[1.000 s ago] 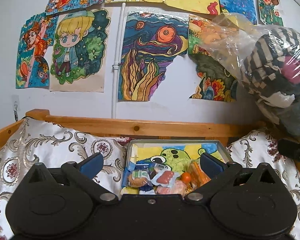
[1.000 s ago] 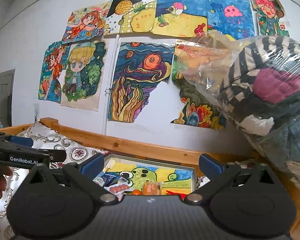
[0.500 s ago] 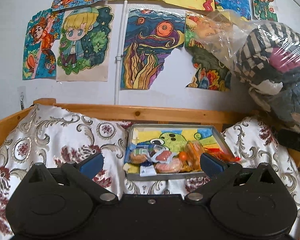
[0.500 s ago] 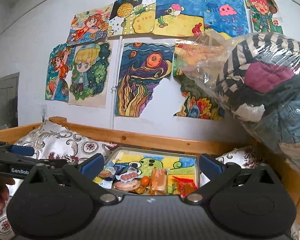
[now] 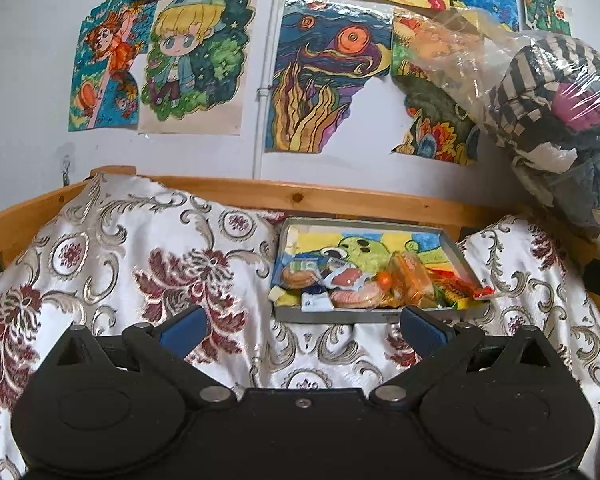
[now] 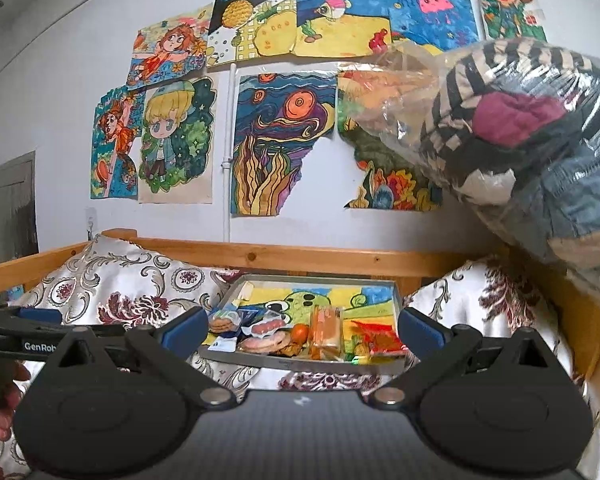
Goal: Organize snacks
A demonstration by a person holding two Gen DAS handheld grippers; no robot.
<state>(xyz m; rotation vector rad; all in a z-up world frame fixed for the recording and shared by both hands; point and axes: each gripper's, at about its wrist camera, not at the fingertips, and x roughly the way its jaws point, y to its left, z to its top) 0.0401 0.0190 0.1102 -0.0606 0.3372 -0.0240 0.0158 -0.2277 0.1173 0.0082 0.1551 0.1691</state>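
Observation:
A shallow grey metal tray (image 5: 456, 256) (image 6: 396, 292) lined with a cartoon drawing lies on a floral cloth, by the wooden rail. Several wrapped snacks are heaped at its near edge: a biscuit pack (image 5: 298, 276) (image 6: 222, 322), pink sausage packs (image 5: 352, 298) (image 6: 260, 342), a small orange ball (image 5: 384, 279) (image 6: 299, 331), an orange packet (image 5: 414, 280) (image 6: 326, 330) and a red-yellow packet (image 5: 460, 290) (image 6: 380, 342). My left gripper (image 5: 302, 326) is open and empty, short of the tray. The right gripper (image 6: 300, 326) is open too, holding nothing, with the tray seen between its fingers.
The floral cloth (image 5: 132, 256) covers the surface left and right of the tray. A wooden rail (image 5: 340, 198) runs behind it, below a wall of drawings. A clear bag of clothes (image 6: 520, 140) bulges in from the right. The left gripper's body (image 6: 24, 344) shows at the right view's left edge.
Both grippers have pulled back and risen, so the tray looks farther off and shows whole. Jaws stay open. The snacks have not moved.

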